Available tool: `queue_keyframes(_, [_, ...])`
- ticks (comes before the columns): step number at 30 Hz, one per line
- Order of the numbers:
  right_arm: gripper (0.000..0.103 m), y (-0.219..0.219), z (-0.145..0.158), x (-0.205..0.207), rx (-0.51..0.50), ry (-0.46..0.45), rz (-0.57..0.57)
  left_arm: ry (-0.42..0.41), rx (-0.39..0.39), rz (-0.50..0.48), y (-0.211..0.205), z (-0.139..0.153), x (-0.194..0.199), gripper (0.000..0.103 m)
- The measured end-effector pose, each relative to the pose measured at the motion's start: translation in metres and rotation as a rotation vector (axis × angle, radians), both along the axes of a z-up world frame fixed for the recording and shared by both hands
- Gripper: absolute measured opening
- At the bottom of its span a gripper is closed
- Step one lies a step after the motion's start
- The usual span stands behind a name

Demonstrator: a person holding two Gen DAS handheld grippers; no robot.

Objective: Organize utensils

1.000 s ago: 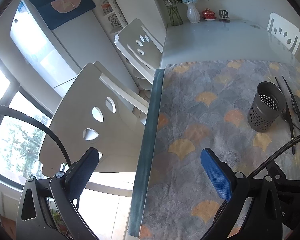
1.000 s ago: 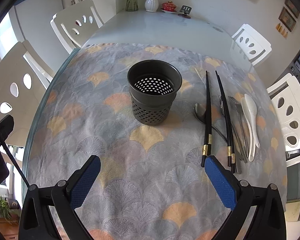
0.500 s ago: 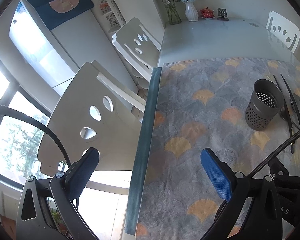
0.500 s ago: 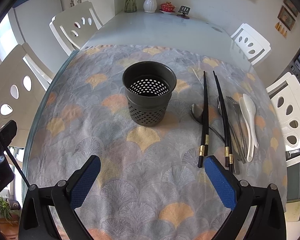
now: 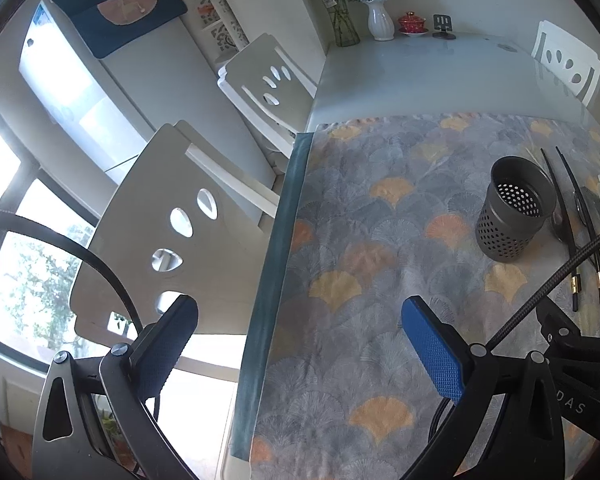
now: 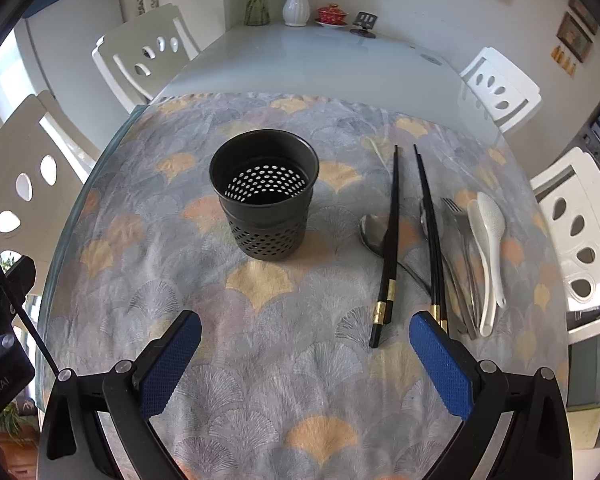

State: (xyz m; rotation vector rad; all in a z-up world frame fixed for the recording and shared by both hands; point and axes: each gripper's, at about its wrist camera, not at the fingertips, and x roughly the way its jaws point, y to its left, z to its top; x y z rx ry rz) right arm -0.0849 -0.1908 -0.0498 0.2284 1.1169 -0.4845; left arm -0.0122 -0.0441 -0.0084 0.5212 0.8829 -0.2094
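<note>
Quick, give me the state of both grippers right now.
Left gripper: open, holding nothing, at the table's edge.
Right gripper: open, holding nothing, above the cloth short of the chopsticks.

Both grippers look alike: left gripper (image 5: 298,344) and right gripper (image 6: 304,354) have black frames w/ triangular cutouts, silver screws at the pivots, blue dotted-texture pads (image 6: 440,364). Braided black cable (image 5: 556,276) crosses by the left one. White lettering on black housings, partly cut off.
</note>
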Motion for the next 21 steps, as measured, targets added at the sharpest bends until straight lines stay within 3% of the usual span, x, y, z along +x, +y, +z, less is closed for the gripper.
queue_keyframes(21, [0.103, 0.02, -0.015, -0.004, 0.034, 0.016, -0.007, -0.013, 0.035, -0.046, 0.0, -0.003, -0.002, 0.102])
